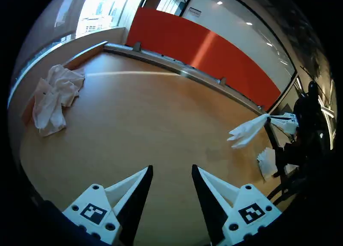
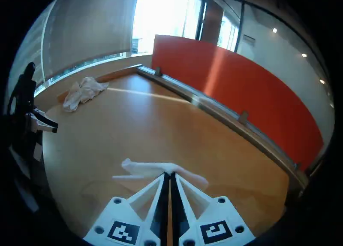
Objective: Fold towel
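Cloth heap (image 1: 53, 98) lies on the tabletop (image 1: 150, 117) at its far left corner, beside the window wall. Partition (image 1: 206, 53) stands behind the tabletop's far edge. Towel (image 2: 158, 168) sits at the tip of the right tool (image 2: 168, 177), above the tabletop's near right part, well apart from the heap. Left tool (image 1: 171, 177) is over the near edge, left of the right tool.

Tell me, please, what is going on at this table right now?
A person is working with two handheld grippers at a wooden table. The right gripper is shut on a white towel, pinching it near one end, and seems to hold it just above the tabletop. The left gripper is open and holds nothing. A crumpled pile of cloth lies at the far corner. No fold is made yet.
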`<action>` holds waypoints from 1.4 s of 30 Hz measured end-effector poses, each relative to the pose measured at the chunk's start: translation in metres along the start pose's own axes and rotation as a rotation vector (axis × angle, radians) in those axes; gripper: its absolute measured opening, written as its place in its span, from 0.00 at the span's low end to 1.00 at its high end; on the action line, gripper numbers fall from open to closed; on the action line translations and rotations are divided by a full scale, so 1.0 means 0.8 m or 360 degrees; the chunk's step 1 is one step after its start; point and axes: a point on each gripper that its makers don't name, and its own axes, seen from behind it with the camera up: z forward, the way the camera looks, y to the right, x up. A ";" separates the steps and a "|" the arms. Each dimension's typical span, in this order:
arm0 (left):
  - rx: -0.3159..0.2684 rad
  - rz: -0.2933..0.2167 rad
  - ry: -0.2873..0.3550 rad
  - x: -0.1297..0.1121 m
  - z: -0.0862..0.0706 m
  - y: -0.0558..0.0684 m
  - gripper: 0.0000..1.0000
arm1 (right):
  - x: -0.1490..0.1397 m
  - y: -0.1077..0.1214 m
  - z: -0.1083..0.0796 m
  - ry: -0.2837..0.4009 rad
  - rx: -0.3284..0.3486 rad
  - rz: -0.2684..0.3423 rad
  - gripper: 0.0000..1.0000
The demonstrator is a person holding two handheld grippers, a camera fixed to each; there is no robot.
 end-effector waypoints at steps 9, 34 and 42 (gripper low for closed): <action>-0.0020 0.0029 -0.0012 0.005 0.008 0.020 0.66 | -0.032 0.069 -0.047 -0.0023 -0.0097 0.0061 0.02; -0.0046 0.0112 -0.0050 0.008 0.026 0.078 0.66 | -0.134 0.253 -0.173 -0.0154 -0.0399 0.0134 0.02; -0.0064 0.0129 -0.0067 0.005 0.030 0.092 0.66 | -0.158 0.263 -0.192 -0.0177 -0.0428 0.0170 0.02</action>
